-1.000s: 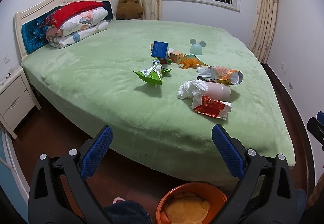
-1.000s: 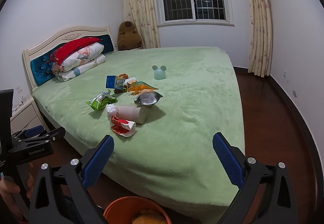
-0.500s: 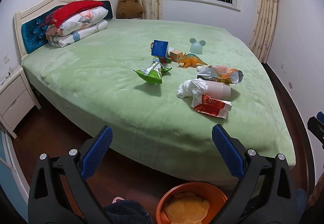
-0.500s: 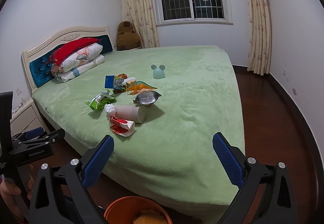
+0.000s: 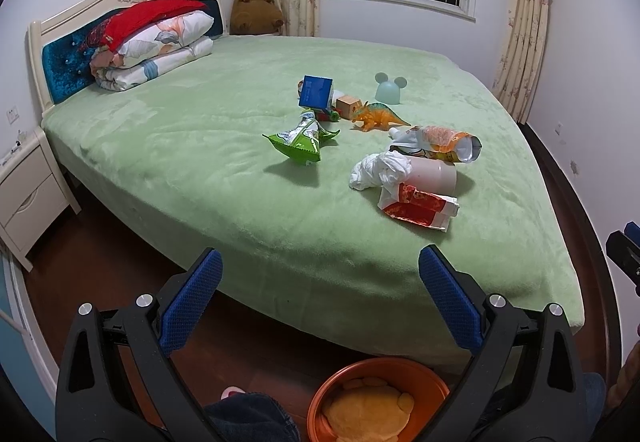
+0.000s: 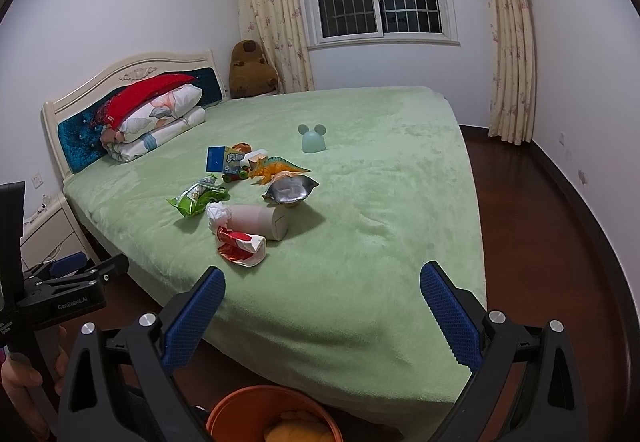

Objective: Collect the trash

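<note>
Trash lies on the green bed (image 5: 200, 162): a green snack bag (image 5: 301, 140), a red and white wrapper (image 5: 416, 206), crumpled white tissue (image 5: 378, 170) against a pale cup (image 5: 434, 175), and an orange foil bag (image 5: 440, 141). The same pile shows in the right wrist view, with the red wrapper (image 6: 240, 246) nearest. An orange bin (image 5: 378, 400) stands on the floor below both grippers. My left gripper (image 5: 320, 294) is open and empty, short of the bed edge. My right gripper (image 6: 322, 302) is open and empty over the bed's near edge.
Toys sit among the trash: an orange dinosaur (image 5: 376, 116), a blue box (image 5: 316, 92), a mint mouse-eared dome (image 5: 389, 89). Folded bedding (image 5: 152, 42) lies by the headboard. A white nightstand (image 5: 28, 190) stands at the left. Dark wood floor (image 6: 540, 242) runs along the right.
The right wrist view has shifted slightly, with the bed a little lower in frame. The left gripper has barely moved. Both stay open.
</note>
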Available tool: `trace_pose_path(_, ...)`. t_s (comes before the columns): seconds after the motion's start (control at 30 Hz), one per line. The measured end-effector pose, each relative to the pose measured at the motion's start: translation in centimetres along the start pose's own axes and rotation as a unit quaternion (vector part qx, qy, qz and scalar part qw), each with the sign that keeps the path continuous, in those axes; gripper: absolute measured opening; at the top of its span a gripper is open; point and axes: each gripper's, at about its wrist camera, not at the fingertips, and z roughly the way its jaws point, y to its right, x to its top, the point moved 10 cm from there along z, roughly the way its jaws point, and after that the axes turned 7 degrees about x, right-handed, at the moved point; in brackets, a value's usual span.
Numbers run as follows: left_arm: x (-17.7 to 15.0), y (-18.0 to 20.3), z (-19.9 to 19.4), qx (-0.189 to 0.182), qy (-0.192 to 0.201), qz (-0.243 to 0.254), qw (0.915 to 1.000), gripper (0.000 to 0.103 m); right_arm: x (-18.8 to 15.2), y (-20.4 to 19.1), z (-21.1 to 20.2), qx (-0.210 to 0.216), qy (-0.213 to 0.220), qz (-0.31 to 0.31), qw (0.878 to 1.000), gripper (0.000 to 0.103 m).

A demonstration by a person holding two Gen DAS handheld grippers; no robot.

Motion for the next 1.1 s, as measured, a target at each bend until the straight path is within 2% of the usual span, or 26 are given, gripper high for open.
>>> trace_pose_path(0.5,-0.3,0.0,0.1,0.000,-0.002,0.000,1.0000,0.096,-0.8,-0.1,0.4,0.004,-0.007,0.004,1.000,0.097)
trace_pose_path(0.73,-1.3,-0.6,0.7,0.000,-0.010,-0.006,0.9999,0.096,0.9,-0.3,2.0,0.035,-0.024,0.019,0.999,0.097)
trace_pose_path(0.9,-1.0,-1.3,0.7,-0.001,-0.014,-0.012,0.9998,0.096,3.6,-1.5,5.2,0.078,-0.064,0.003,0.995,0.097)
trace_pose_path(1.0,-0.9,-1.8,0.7,-0.002,-0.016,-0.019,0.9997,0.096,5.7,-2.1,8.2,0.085,-0.098,-0.022,0.991,0.097)
trace_pose_path(1.1,-1.2,-2.3,0.8,-0.002,-0.019,-0.022,0.9996,0.096,6.8,-3.0,12.5,0.112,-0.158,-0.039,0.980,0.097)
